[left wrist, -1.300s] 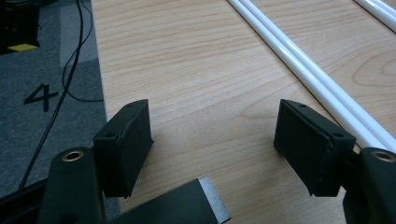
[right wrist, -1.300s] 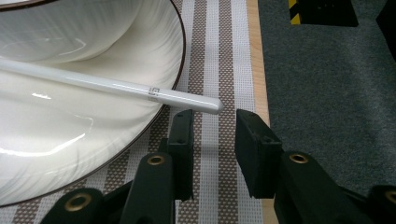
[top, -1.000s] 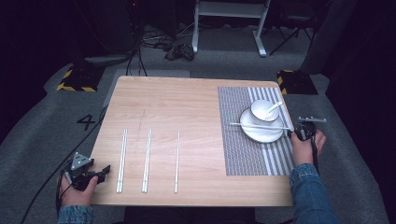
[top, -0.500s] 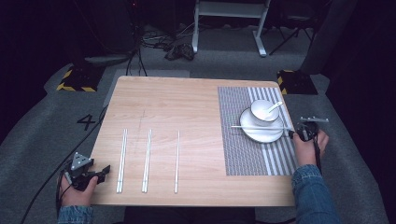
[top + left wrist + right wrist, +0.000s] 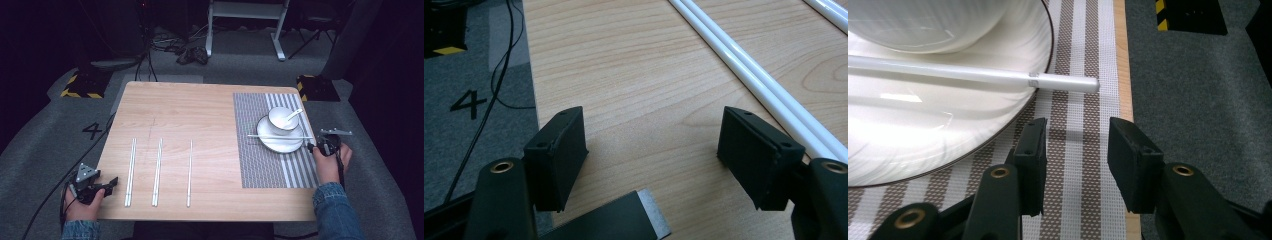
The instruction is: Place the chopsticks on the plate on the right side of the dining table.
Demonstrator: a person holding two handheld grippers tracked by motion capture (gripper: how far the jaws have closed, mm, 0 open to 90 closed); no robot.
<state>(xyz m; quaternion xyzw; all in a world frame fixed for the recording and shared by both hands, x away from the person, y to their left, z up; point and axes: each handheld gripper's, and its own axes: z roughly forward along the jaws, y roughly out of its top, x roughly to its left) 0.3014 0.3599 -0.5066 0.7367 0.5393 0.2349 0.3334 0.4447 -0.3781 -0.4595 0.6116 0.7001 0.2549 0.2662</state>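
A white chopstick (image 5: 280, 136) lies across the white plate (image 5: 287, 149), in front of a bowl (image 5: 279, 124) that holds a spoon (image 5: 293, 114). In the right gripper view the chopstick's end (image 5: 1063, 82) juts past the plate rim (image 5: 998, 135) over the striped placemat (image 5: 1078, 40). My right gripper (image 5: 313, 147) sits just short of that end, open, and its jaws have just been opening with nothing between them (image 5: 1075, 137). At the near left corner of the table my left gripper (image 5: 114, 182) is open and holds nothing (image 5: 651, 135), with a chopstick pair (image 5: 749, 80) just to its right.
On the wooden table (image 5: 200, 110) lie a chopstick pair (image 5: 131, 172), a second pair (image 5: 157, 172) and a single chopstick (image 5: 190, 172). The placemat (image 5: 260, 165) covers the right side. Grey floor with cables and a white stand (image 5: 245, 15) lies beyond.
The right hand has edged slightly toward the table's right edge, away from the chopstick's end. The chopstick stays on the plate. The left hand has kept still.
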